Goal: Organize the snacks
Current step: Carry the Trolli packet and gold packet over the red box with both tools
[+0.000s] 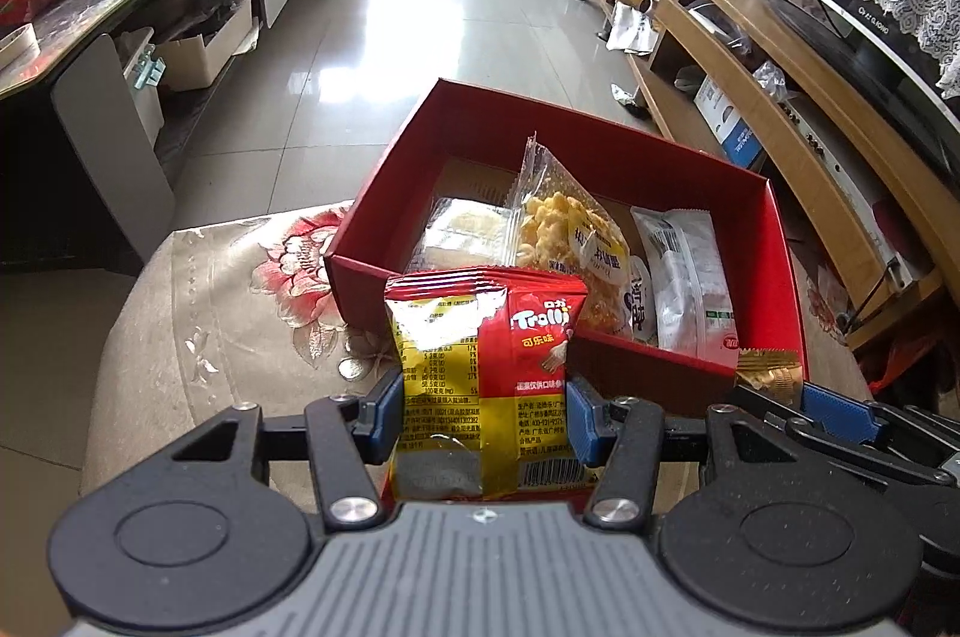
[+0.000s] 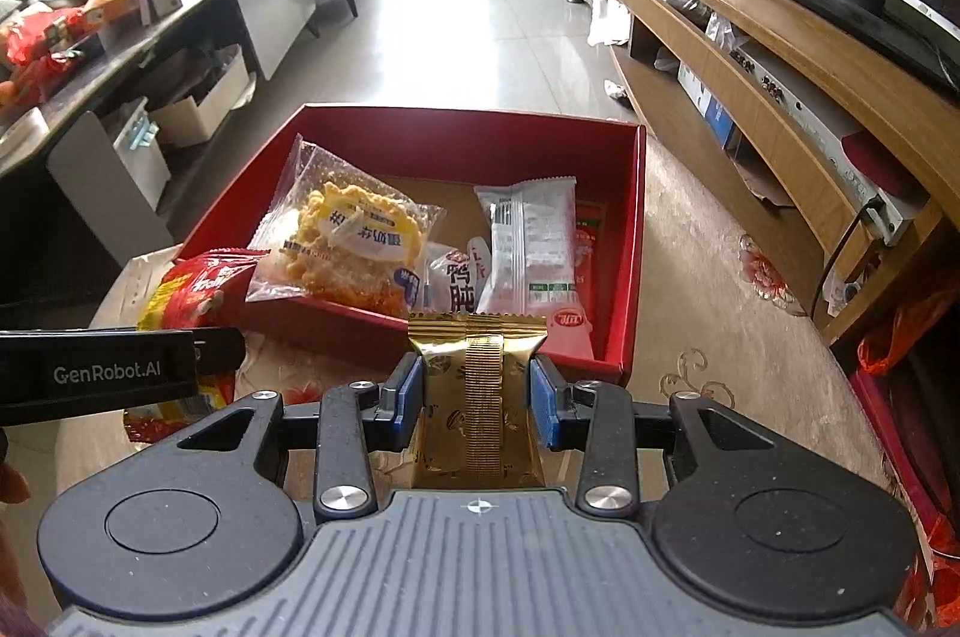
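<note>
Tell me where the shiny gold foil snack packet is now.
In the right wrist view, the shiny gold foil snack packet is clamped in the jaws of the right gripper, just before the near wall of the red cardboard box.

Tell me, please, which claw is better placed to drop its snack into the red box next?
Probably the right claw: its gold packet already reaches the red box near wall. The left claw holds its Trolli bag nearer the box's corner.

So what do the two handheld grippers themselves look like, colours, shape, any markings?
Both match. The left gripper and right gripper have black linkage arms with silver pivot screws, round black discs either side of a ribbed grey body bearing a small white crosshair mark, and blue ribbed pads. The right wrist view shows white GenRobot.AI lettering on the left gripper's side. No cables or sleeves visible.
</note>
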A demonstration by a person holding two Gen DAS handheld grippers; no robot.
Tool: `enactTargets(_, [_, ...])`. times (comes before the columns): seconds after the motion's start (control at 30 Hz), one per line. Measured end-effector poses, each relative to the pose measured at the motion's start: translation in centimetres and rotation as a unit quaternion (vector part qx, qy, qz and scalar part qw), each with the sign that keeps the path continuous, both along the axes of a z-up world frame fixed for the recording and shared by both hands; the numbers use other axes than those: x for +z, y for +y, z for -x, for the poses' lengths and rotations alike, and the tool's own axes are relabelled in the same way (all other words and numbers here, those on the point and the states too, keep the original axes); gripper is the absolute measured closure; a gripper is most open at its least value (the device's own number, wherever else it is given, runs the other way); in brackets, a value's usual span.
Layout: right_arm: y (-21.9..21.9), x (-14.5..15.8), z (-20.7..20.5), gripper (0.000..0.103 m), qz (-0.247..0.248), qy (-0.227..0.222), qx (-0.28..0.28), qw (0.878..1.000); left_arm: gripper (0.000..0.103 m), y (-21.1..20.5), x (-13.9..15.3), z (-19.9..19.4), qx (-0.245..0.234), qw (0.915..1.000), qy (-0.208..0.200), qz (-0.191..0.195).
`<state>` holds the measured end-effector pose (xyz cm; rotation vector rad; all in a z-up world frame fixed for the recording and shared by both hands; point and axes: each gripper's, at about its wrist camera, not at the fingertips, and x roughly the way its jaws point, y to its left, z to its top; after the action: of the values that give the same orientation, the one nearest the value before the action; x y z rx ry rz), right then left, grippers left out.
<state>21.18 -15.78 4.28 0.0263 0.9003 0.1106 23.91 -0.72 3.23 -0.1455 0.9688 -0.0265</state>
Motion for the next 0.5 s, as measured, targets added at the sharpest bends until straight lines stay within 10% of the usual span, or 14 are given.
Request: enactTargets(0.5, [-0.2,0.2,-1.4,0.057,-0.006,-0.009,-0.008,1.0,0.053,-0.1,0.4,-1.8,0.008,0.9999,-0.006,0.009])
